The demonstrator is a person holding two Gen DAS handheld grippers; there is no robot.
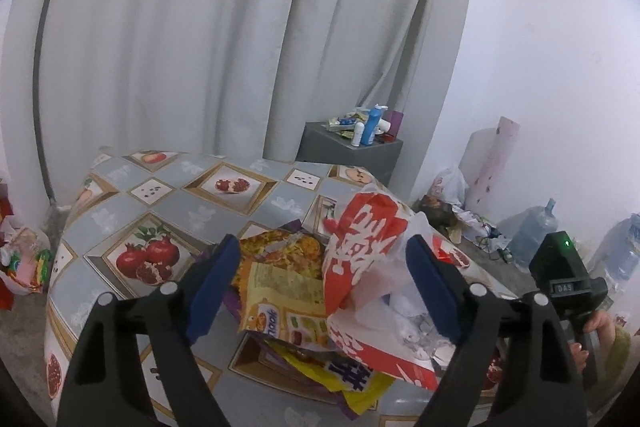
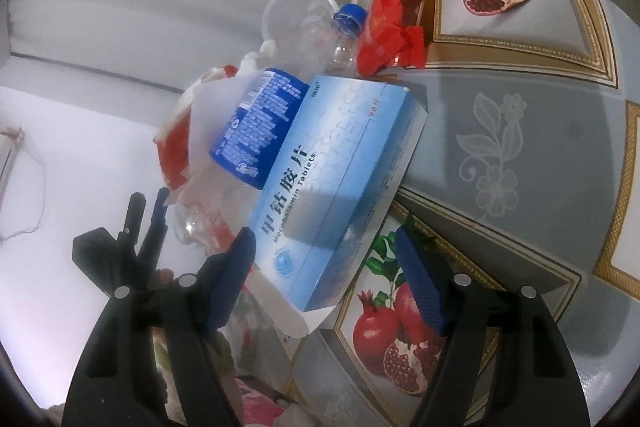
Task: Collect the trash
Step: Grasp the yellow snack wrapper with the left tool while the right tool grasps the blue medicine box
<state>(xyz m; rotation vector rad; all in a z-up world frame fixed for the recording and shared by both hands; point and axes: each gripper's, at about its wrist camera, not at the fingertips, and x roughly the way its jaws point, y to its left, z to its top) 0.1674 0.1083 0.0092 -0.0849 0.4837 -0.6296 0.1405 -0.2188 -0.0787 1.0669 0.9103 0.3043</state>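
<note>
In the left wrist view a heap of trash lies on the fruit-patterned tablecloth [image 1: 180,195]: a yellow snack wrapper [image 1: 280,287] and a red-and-white plastic bag [image 1: 360,239]. My left gripper [image 1: 324,287] stands open around the heap, its blue pads beside the wrapper and the bag without pressing them. In the right wrist view a light blue tablet box [image 2: 340,167] lies tilted against a clear bottle with a blue label [image 2: 256,123], a clear plastic cup [image 2: 296,11] and a red wrapper [image 2: 392,27]. My right gripper [image 2: 326,281] is open with the box's near end between its fingers; the right pad is clear of it.
A grey cabinet [image 1: 352,143] with bottles on top stands behind the table by the white curtain. Water jugs [image 1: 532,231] and bags lie on the floor at right. More bags [image 1: 24,259] sit on the floor at left. The table edge [image 2: 224,327] runs close to the right gripper.
</note>
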